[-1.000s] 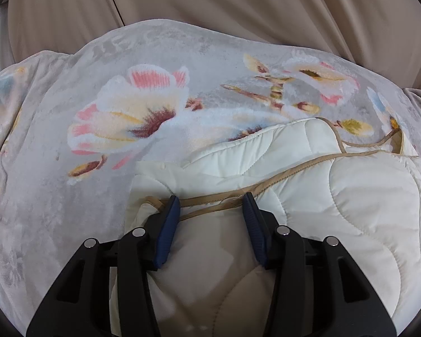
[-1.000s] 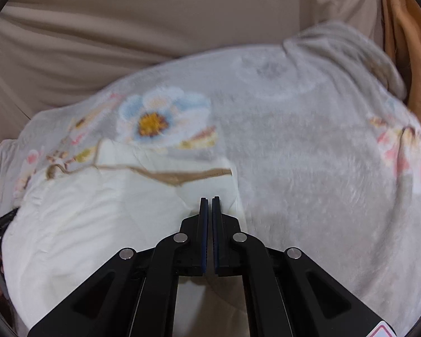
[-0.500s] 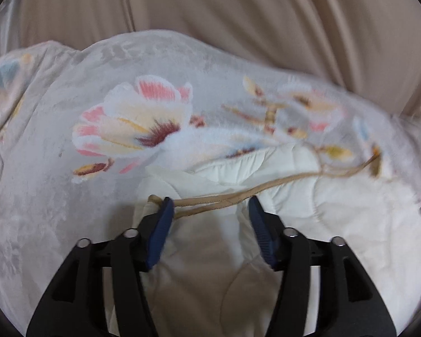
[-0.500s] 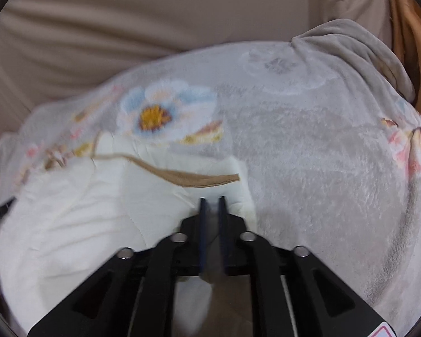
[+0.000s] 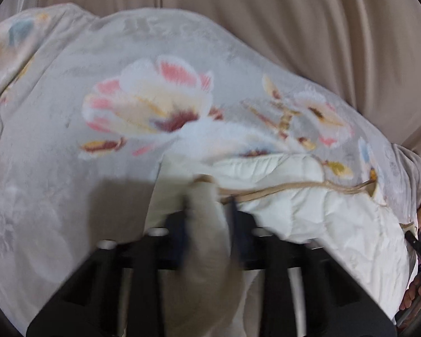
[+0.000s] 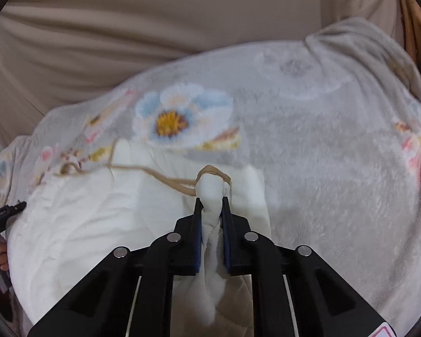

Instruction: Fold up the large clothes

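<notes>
While clamped on bunched corners of the cream quilted garment with tan trim, low centre in both views, left tool and right tool just closed. Spread over grey floral fleece blanket. Risk: thick padding slipping from pads, or trim snagging, spoiling the fold.

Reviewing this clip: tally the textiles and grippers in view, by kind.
Cream quilted garment with tan trim: 1
Grey floral fleece blanket: 1
Beige draped cloth behind: 1
Grippers pinching the garment: 2, left gripper and right gripper
Total: 5
</notes>
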Action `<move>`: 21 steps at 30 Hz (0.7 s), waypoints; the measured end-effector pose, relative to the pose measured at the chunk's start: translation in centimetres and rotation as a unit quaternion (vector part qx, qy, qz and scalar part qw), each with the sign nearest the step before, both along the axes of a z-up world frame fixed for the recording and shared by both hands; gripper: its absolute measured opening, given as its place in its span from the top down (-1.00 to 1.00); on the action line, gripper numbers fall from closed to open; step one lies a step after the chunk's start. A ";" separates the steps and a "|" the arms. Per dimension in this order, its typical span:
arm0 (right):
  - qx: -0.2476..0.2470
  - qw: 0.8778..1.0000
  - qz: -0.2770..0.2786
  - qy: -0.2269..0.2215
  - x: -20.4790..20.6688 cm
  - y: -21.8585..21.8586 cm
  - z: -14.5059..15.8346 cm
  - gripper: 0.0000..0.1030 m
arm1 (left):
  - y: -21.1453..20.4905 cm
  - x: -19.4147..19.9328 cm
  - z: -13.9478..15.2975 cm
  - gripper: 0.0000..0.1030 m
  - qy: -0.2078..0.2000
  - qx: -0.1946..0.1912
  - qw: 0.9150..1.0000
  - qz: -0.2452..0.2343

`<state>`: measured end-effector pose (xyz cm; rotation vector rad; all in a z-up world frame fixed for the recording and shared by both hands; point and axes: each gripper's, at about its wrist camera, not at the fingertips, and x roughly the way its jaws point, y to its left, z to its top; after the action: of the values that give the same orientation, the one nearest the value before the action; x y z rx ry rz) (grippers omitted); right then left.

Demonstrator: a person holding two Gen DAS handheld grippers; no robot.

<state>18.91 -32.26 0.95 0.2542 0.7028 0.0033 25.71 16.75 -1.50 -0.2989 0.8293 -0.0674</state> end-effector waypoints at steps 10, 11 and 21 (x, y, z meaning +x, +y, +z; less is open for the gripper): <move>-0.014 1.000 -0.026 0.004 3.8 -1.0 0.4 0.85 | -2.7 3.9 2.2 0.80 -0.018 0.078 0.997 0.007; -0.010 0.999 -0.025 0.027 4.5 -1.1 -1.3 0.85 | -2.5 4.6 1.0 0.80 0.000 0.082 0.997 0.008; -0.070 0.994 -0.028 0.085 6.5 0.7 -5.1 0.77 | -2.0 5.6 -3.3 0.75 0.023 0.063 0.998 0.016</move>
<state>25.38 -31.57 -4.14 0.1414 0.8614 -0.1222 31.35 14.71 -4.76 -0.1954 0.8698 0.0221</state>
